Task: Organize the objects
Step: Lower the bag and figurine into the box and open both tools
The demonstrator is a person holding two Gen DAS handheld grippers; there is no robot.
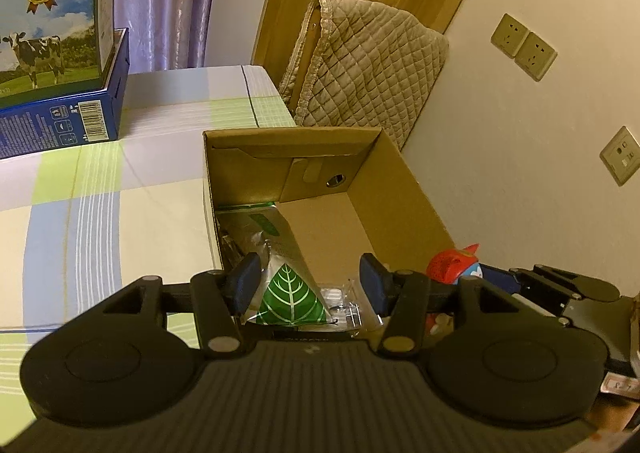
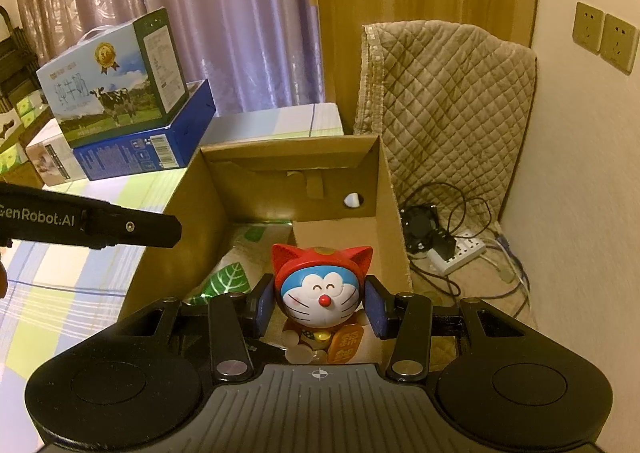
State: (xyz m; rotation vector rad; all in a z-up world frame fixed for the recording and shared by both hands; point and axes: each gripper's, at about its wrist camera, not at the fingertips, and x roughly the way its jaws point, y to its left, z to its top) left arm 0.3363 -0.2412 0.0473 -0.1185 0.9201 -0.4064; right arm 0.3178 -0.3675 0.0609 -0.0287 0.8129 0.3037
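An open cardboard box (image 1: 394,189) stands at the edge of a checked bed. My left gripper (image 1: 310,281) is open just above the box's near end, with a green leaf-print packet (image 1: 290,299) and clear plastic wrap (image 1: 340,303) lying in the box between its fingers. My right gripper (image 2: 320,303) is shut on a Doraemon figure with a red cat hood (image 2: 320,287), held over the box (image 2: 390,197). The figure also shows in the left wrist view (image 1: 454,263). The leaf packet shows in the right wrist view (image 2: 228,279).
A milk carton with a cow picture (image 2: 116,81) sits on a blue box (image 2: 148,145) at the back of the bed. A quilted chair cover (image 2: 448,101) stands behind the box. A power strip and cables (image 2: 460,249) lie on the floor at right.
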